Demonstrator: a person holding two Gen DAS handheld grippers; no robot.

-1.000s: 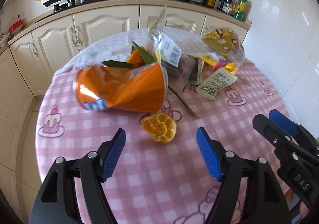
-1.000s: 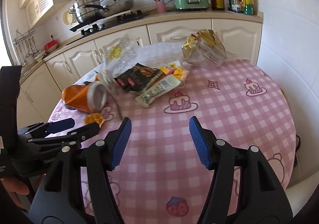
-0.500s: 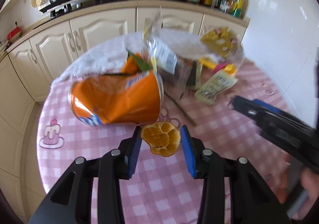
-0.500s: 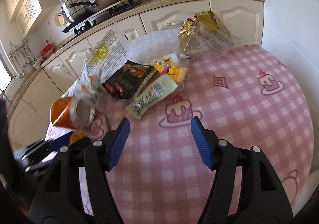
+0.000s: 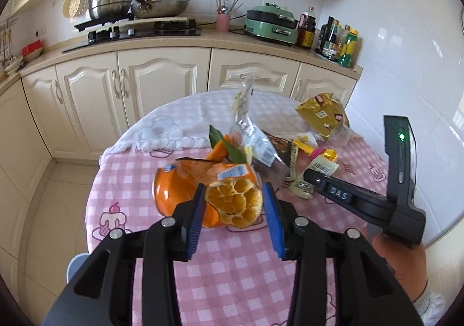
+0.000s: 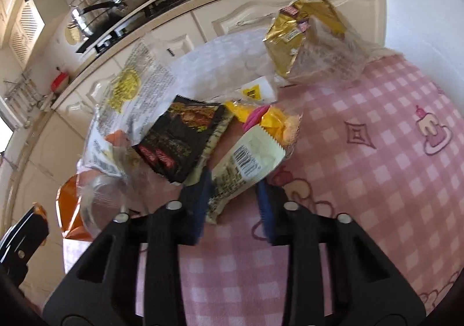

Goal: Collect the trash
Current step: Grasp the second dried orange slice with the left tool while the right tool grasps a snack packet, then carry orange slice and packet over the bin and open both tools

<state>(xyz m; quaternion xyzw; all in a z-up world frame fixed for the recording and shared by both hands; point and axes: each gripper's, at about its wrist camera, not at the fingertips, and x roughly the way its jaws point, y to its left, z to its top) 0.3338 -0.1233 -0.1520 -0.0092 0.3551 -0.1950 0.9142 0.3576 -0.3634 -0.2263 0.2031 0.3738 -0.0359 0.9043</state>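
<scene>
My left gripper (image 5: 234,204) is shut on a piece of orange peel (image 5: 233,201) and holds it above the pink checked tablecloth (image 5: 232,268). Behind it lies a crushed orange can (image 5: 174,187). My right gripper (image 6: 233,198) is closed around the near end of a pale cream wrapper with a barcode (image 6: 246,163). Beside that wrapper lie a black snack packet (image 6: 185,140), a clear plastic bag (image 6: 136,94), a yellow wrapper (image 6: 272,120) and a gold bag (image 6: 301,36). The right gripper also shows in the left wrist view (image 5: 307,175).
The round table stands in front of cream kitchen cabinets (image 5: 162,88). A white towel (image 5: 174,129) covers the table's far side. Pots sit on the stove (image 5: 130,27). White tiled wall (image 5: 406,65) is at the right.
My left gripper closed on the orange peel and lifted it off the cloth. My right gripper moved forward to the wrapper pile and closed on the cream wrapper.
</scene>
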